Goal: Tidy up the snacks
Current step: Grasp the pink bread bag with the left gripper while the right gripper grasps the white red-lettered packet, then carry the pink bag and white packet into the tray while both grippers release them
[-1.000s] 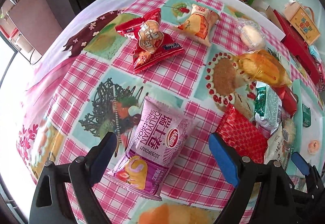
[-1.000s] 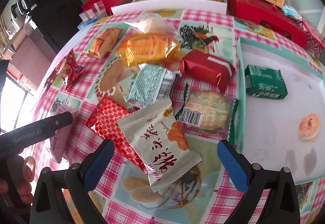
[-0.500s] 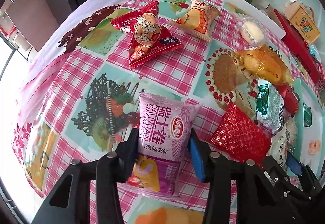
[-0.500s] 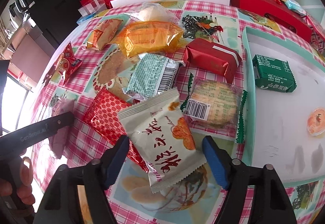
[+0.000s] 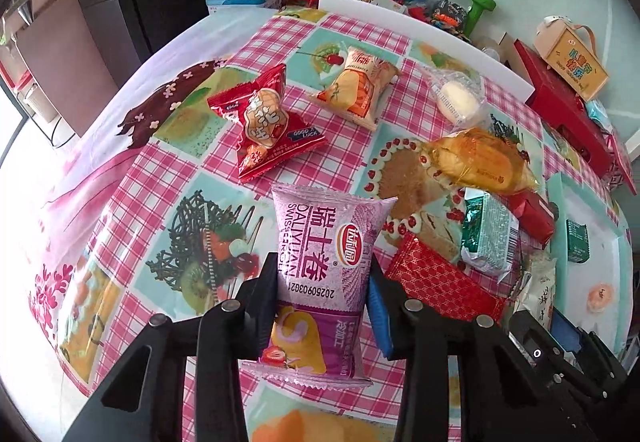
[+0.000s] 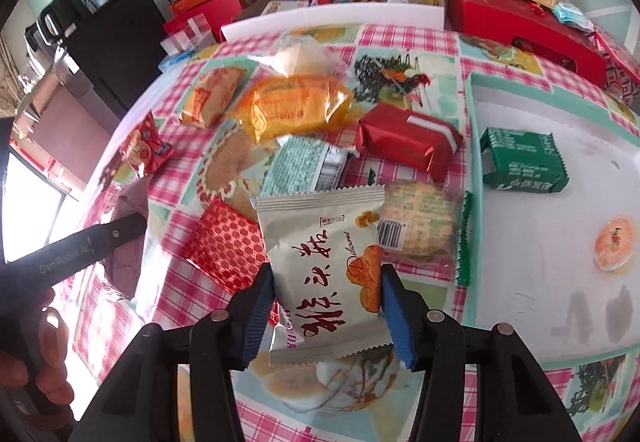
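In the left wrist view my left gripper (image 5: 322, 270) has its jaws closing on a purple swiss roll packet (image 5: 324, 238), both pads pressed against its sides. The packet stands lifted off the checked tablecloth (image 5: 168, 177). My right gripper (image 6: 326, 278) is also closing, its blue pads against the sides of a white pastry packet (image 6: 320, 242) with red lettering. That packet tilts up over a red patterned packet (image 6: 224, 242) and a round cracker pack (image 6: 424, 226).
A white tray (image 6: 540, 282) at the right holds a green packet (image 6: 520, 161) and a small orange sweet (image 6: 614, 242). Several more snacks lie mid-table: a red packet (image 5: 264, 121), an orange bread (image 6: 296, 105), a red block (image 6: 404, 141). Boxes line the far edge.
Both grippers went from wide open to closed on their packets. The purple packet has turned upright and risen with the left gripper; the white packet has tilted up between the right pads.
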`<state>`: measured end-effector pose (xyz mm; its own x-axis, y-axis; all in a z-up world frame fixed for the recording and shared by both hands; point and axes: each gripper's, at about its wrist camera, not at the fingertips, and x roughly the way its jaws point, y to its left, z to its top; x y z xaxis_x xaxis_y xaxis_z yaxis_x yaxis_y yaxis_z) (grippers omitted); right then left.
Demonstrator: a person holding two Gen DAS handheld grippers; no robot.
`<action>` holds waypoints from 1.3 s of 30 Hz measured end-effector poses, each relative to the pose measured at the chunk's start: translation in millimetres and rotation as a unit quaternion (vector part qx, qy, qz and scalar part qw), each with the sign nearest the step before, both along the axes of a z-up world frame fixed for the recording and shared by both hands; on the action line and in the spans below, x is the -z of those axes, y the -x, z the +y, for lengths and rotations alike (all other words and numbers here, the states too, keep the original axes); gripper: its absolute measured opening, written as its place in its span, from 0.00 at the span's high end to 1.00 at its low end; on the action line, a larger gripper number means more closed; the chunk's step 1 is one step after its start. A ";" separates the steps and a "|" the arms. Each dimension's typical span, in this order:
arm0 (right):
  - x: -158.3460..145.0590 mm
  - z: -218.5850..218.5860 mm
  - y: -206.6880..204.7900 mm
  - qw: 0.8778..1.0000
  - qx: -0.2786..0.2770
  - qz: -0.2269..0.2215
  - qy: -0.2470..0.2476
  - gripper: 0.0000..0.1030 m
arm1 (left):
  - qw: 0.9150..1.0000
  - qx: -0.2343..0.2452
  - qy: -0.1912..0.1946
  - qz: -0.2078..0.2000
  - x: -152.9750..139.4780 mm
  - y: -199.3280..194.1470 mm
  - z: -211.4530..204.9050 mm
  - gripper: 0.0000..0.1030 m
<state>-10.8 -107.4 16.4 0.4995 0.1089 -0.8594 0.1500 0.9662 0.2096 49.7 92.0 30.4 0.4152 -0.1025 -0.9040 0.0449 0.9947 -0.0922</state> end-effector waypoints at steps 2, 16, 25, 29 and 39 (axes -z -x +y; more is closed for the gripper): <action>-8.9 -4.1 4.5 1.000 0.007 -0.013 -0.004 0.47 | 1.000 0.004 -0.002 -0.006 -3.3 2.1 -3.9 0.60; -28.5 -70.8 28.4 0.995 0.096 -0.031 -0.009 0.47 | 0.994 0.096 0.017 -0.042 -29.2 16.5 -84.2 0.60; -26.8 -158.0 66.2 0.975 0.223 -0.019 -0.001 0.47 | 0.975 0.213 0.029 -0.053 -38.5 46.4 -177.4 0.60; -27.5 -190.6 86.1 0.963 0.269 -0.021 -0.006 0.47 | 0.967 0.247 0.027 -0.058 -37.3 53.8 -206.9 0.60; -17.8 -246.7 121.1 0.936 0.352 -0.014 -0.012 0.47 | 0.954 0.295 -0.003 -0.062 -17.9 59.0 -257.9 0.60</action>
<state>-131.9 -354.0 34.2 0.4765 -0.2374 -0.8465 0.7422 0.6247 0.2426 -9.3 -165.9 48.2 0.3899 -0.3468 -0.8531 0.6068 0.7935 -0.0452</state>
